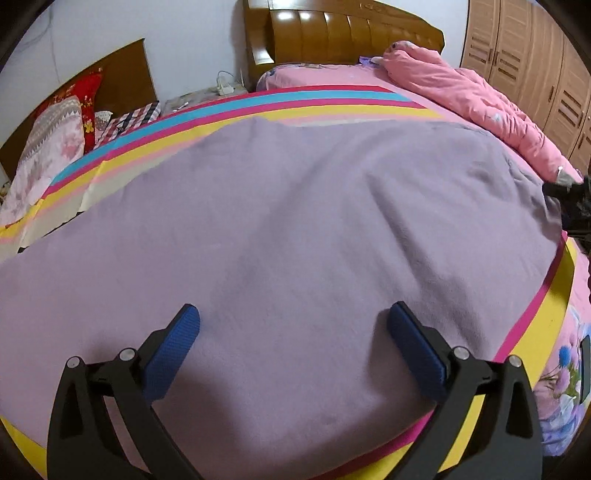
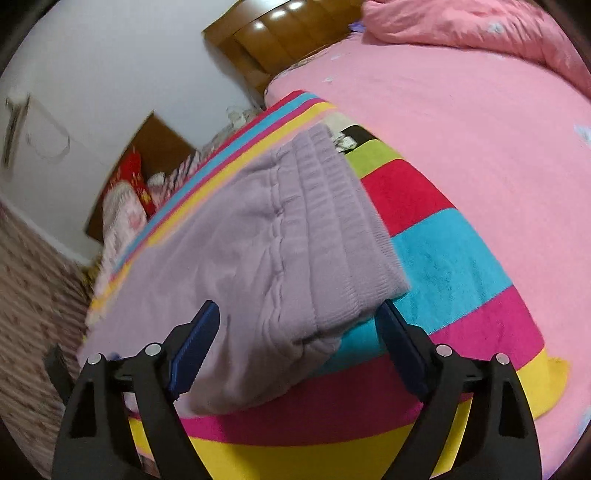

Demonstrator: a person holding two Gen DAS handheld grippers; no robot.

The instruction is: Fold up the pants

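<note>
Left wrist view: left gripper (image 1: pixel 291 317) spread wide, blue pads (image 1: pixel 173 354) apart, nothing pinched between them, poised low over the lilac pants (image 1: pixel 295 229). Pants spread flat across the striped blanket (image 1: pixel 229 107), filling most of the view, a few soft creases near the right side. Blanket stripes in pink, cyan and yellow visible beyond the far edge and along the near right edge. Pink quilt (image 1: pixel 476 99) bunched at far right on the pink bed sheet (image 1: pixel 332 75). Wooden headboard (image 1: pixel 343 33) behind, wardrobe (image 1: pixel 528 62) at right, pillows (image 1: pixel 55 140) piled at left. Right wrist view: right gripper (image 2: pixel 297 317) likewise spread wide, holding nothing, fingers straddling the near corner of the pants (image 2: pixel 266 236). Ribbed waistband (image 2: pixel 340 206) along the right-hand edge, lying on the blanket's (image 2: pixel 443 258) broad green, red, cyan and magenta bands. Corner fold of the waistband (image 2: pixel 317 339) between the two pads; contact with either pad cannot be told. Pink sheet (image 2: pixel 461 122) beyond, quilt (image 2: pixel 461 26) at top right, headboard (image 2: pixel 280 37) at top. Left part of the view motion-blurred.
</note>
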